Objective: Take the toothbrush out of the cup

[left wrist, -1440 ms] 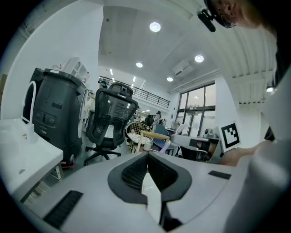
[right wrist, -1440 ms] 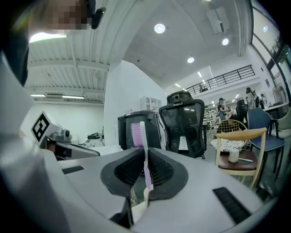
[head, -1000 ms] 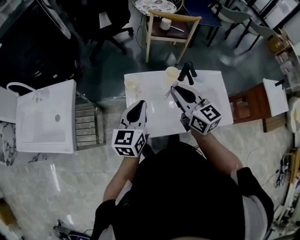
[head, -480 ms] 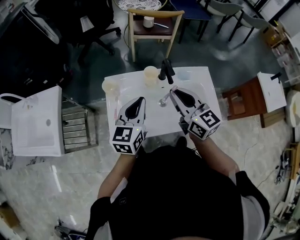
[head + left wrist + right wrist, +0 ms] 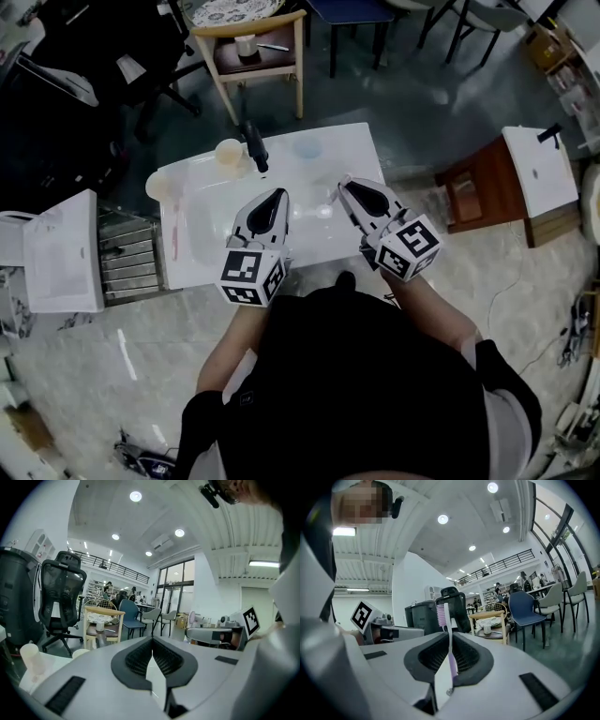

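You hold the toothbrush (image 5: pixel 446 618) clear of the cup (image 5: pixel 228 151), clamped in your right gripper (image 5: pixel 450 637), whose jaws are narrowed onto its white-and-lilac handle. In the right gripper view the brush stands upright between the ribbed black pads (image 5: pixel 466 656), and its pink bristles (image 5: pixel 440 616) rise above the jaw tips and face the left of that view. Your left gripper (image 5: pixel 152 642) is empty, its jaws pressed together with only a thin seam between the pads. Seen from the head view, both grippers hang side by side over the near half of the white sink (image 5: pixel 337 155), well apart from the cup, which stands at the far edge just beside the black faucet (image 5: pixel 253 147). A second pale cup (image 5: pixel 159 184) sits at the sink's left edge. The only printed patterns in sight are the black-and-white square markers on the cubes at the back of each gripper, left (image 5: pixel 249 277) and right (image 5: pixel 408 247). Beyond the sink stands a wooden chair (image 5: pixel 251 42) with a small white cup (image 5: pixel 246 45) on its seat. A black office chair (image 5: pixel 61 597) is at the left of the left gripper view, and a blue chair (image 5: pixel 524 609) at the right of the right gripper view.
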Demonstrator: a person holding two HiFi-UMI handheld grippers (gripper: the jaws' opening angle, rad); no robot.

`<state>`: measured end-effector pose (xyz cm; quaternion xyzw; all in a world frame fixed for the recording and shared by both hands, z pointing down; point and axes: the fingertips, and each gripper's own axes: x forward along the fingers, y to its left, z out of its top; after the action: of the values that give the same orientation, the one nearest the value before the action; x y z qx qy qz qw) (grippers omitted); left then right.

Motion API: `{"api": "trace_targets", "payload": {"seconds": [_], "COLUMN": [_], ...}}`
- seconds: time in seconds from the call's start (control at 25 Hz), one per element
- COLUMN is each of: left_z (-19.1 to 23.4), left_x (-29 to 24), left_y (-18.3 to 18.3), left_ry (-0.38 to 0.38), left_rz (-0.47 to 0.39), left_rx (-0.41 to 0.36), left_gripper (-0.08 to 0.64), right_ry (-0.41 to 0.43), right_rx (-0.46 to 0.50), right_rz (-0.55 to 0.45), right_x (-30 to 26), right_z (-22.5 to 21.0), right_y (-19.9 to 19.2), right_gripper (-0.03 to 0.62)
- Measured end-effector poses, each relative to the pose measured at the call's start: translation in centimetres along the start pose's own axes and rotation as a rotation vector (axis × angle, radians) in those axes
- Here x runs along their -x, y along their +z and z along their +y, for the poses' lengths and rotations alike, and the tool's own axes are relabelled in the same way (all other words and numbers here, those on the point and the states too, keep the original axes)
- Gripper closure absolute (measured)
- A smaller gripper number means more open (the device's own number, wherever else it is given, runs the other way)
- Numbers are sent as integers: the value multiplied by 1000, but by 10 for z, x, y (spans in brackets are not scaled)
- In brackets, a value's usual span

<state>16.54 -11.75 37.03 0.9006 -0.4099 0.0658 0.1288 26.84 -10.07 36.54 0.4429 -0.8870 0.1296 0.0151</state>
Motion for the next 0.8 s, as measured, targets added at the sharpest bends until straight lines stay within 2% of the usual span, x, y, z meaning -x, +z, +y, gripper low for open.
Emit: {"api": "trace_targets", "payload": {"seconds": [0.16,0.32,0.6,0.8], "left_z": [-43,-63,-44,-41], "left_x": [-26,-34,-50,-74], "left_y": [-6,-14,-13,-34], "left_ry": [10,-7,-35,-70], "left_rz": [15,42,41,81], "left_rx": [24,10,-26,20], "left_gripper": [543,543,543,543], "right_ry": [5,-13,-95,-167], "right_rx": [-36,-75,-132,-148], "right_rz": [47,79,126,178], "right_x": [40,58,63,77], "right_z": [-39,-57,-79,-97], "right_y": [-15,-30,-49,-68], "right_gripper": [549,549,549,549]}}
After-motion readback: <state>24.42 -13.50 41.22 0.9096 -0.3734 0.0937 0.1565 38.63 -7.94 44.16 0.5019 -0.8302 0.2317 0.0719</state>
